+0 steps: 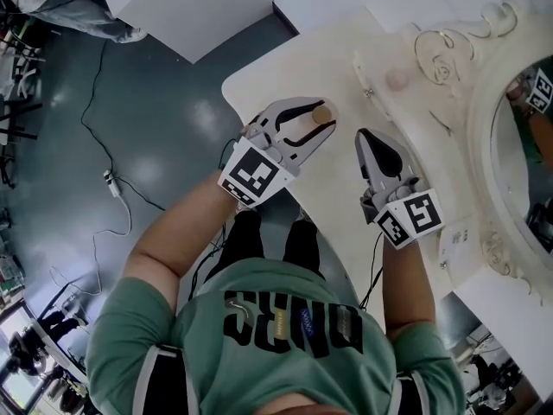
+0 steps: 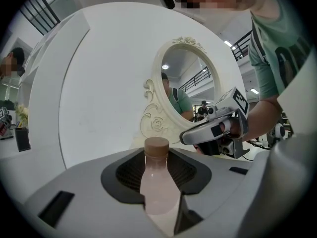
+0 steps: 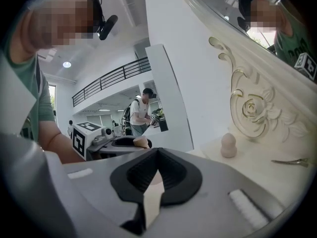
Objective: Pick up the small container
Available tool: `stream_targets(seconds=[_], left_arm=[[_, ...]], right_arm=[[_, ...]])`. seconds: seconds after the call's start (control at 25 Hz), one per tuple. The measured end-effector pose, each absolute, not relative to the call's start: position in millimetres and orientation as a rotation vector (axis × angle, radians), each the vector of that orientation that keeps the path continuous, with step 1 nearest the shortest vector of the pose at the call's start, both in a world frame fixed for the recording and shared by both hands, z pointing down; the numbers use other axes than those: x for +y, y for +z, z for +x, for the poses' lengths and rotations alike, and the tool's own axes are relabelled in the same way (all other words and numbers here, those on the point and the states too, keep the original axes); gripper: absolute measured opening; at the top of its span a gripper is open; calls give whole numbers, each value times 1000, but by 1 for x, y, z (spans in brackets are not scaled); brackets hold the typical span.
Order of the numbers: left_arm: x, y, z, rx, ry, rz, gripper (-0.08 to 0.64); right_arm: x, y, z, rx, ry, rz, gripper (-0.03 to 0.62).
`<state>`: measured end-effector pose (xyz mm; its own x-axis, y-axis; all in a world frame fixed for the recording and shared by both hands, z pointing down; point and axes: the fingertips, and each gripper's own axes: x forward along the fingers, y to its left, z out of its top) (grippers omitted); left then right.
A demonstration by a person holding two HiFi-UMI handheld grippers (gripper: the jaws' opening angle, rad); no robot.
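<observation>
Left gripper view shows the left gripper [image 2: 157, 168] with its two jaws a good way apart and pressed on the small container [image 2: 159, 185], with a dark pad [image 2: 126, 175] on each side of it. The small container is a little pale pink bottle with a brown cap [image 2: 156, 146]. It stands upright right in the middle between the jaws, and its cap pokes up above them. Its bottom is hidden down behind the grey jaws, so I cannot tell if it touches the table [image 1: 337, 193]. From the head view only the brown cap shows, at the tips of the left gripper, over the cream table. The right gripper [image 1: 366, 138] is just beside it on the right and does not touch the bottle. In the right gripper view its jaws are pushed together with only a thin crack between them, and nothing is in there. That view also shows the left gripper off to the left, small and partly hidden behind the right jaws, with just the top of the cap peeking out. A little round knob [image 3: 228, 145] and a thin hair clip [image 3: 290, 161] sit on the table by the curly frame of the mirror [image 2: 185, 81]. The mirror is cut off at the edge of the head view.
</observation>
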<state>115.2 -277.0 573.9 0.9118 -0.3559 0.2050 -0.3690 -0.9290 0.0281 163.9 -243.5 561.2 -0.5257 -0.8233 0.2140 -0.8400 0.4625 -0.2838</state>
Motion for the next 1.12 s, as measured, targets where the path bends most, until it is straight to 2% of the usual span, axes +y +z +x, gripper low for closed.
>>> stream_targets(seconds=[1.12], left_arm=[[-256, 370, 84, -609, 208, 3027, 141]], right_arm=[[-212, 383, 169, -2685, 291, 1532, 9]])
